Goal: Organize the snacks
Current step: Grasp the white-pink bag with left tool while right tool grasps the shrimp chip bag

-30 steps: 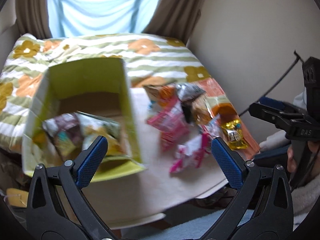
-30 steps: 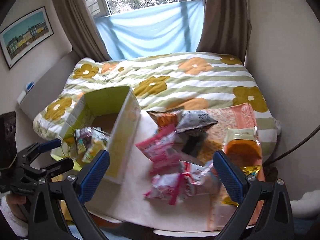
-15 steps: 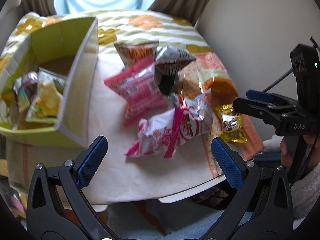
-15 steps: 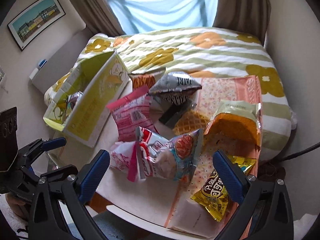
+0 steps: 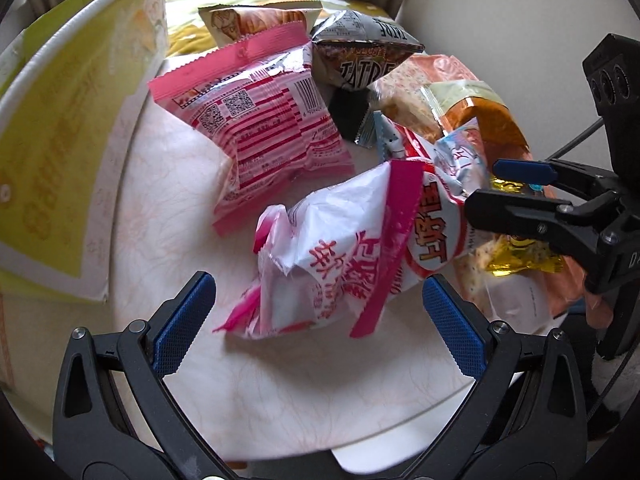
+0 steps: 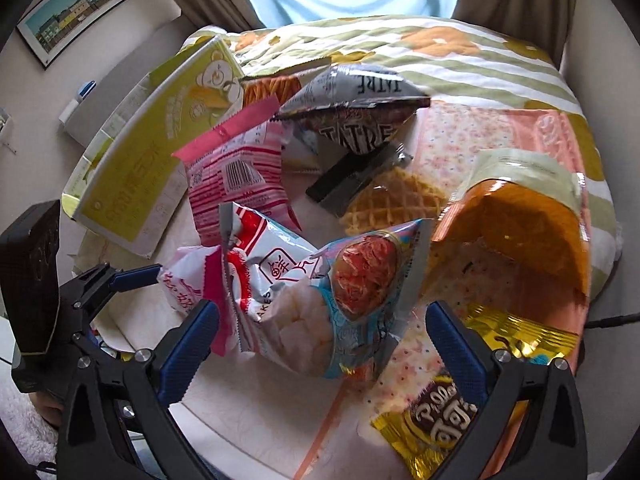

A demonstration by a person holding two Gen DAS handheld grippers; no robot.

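A pile of snack bags lies on a small white table (image 5: 280, 392). My left gripper (image 5: 316, 308) is open, its blue pads either side of a white and pink bag (image 5: 320, 264). My right gripper (image 6: 320, 340) is open around a shrimp-cracker bag (image 6: 320, 292) that lies against the white and pink bag (image 6: 184, 280). Behind are a pink bag (image 5: 264, 116) (image 6: 236, 176), a dark silver bag (image 5: 360, 56) (image 6: 356, 116), an orange pouch (image 6: 516, 228) and a gold packet (image 6: 452, 420). The yellow-green box (image 5: 60, 120) (image 6: 156, 152) stands at the left.
A bed with a striped flower quilt (image 6: 460, 56) lies behind the table. A peach patterned cloth (image 6: 480, 132) covers the table's right side. The table's front edge (image 5: 380, 444) is near my grippers. A waffle biscuit (image 6: 396, 200) lies mid-pile. Walls close in at the right.
Both grippers have moved down and forward to the pile. The box has slid to the left edge of view, and the nearest bags now sit between the open fingers.
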